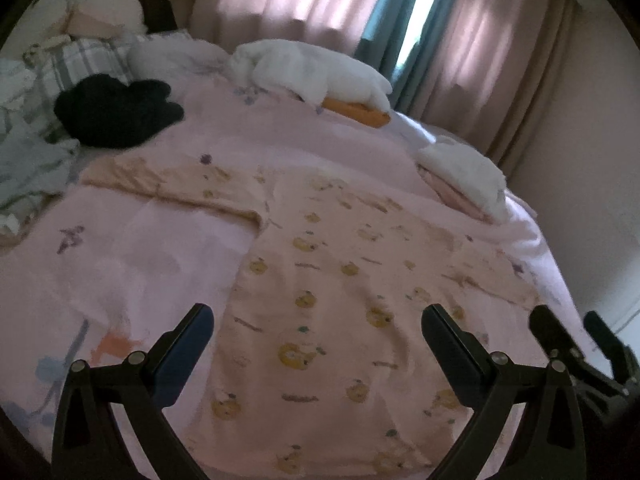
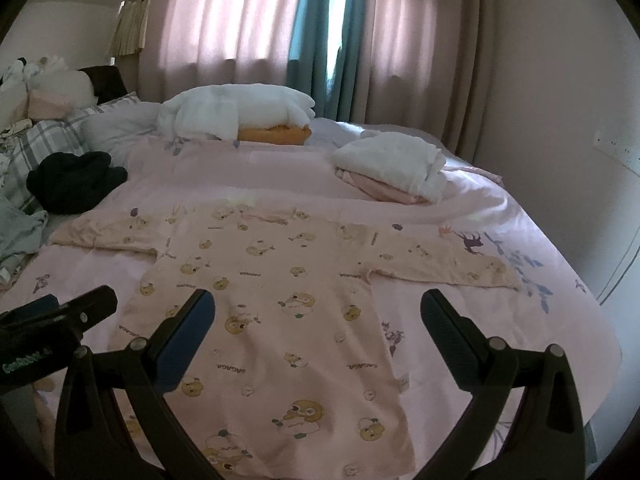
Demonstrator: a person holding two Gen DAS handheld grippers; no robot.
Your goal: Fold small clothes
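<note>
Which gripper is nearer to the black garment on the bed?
Left. The left gripper hangs over the shirt's left part, on the black garment's side; the right gripper is farther right.

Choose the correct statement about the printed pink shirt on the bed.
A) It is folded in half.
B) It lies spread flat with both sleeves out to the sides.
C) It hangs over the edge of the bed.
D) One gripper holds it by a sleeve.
B: the printed pink shirt lies flat on the bed cover, sleeves out, with the left gripper and right gripper open above it.
</note>
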